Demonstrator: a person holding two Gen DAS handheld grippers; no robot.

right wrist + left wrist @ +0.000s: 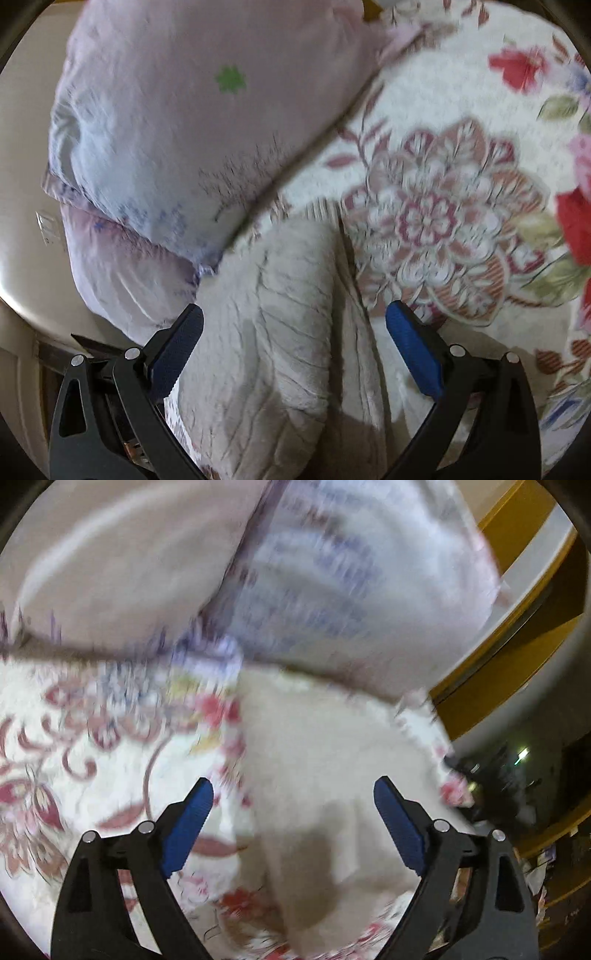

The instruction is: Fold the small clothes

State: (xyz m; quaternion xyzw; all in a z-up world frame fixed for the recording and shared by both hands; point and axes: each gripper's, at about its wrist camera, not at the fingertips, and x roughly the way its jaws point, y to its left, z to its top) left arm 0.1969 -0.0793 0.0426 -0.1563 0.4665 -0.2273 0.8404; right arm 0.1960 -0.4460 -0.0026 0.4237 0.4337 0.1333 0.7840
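A small pale beige-grey garment (332,775) lies on a flowered bedspread (74,775). In the left wrist view it runs between the blue pads of my left gripper (293,794), which is open and holds nothing. In the right wrist view the same wrinkled garment (280,332) lies folded lengthwise under my right gripper (293,321), which is also open and empty, its pads on either side of the cloth. Both views are blurred by motion.
A pale lilac pillow (184,129) with a green flower print lies at the head of the bed, just beyond the garment; it also shows in the left wrist view (332,572). A yellow-brown wooden bed frame (517,657) and dark clutter (498,775) lie to the right. The bedspread (443,184) spreads to the right.
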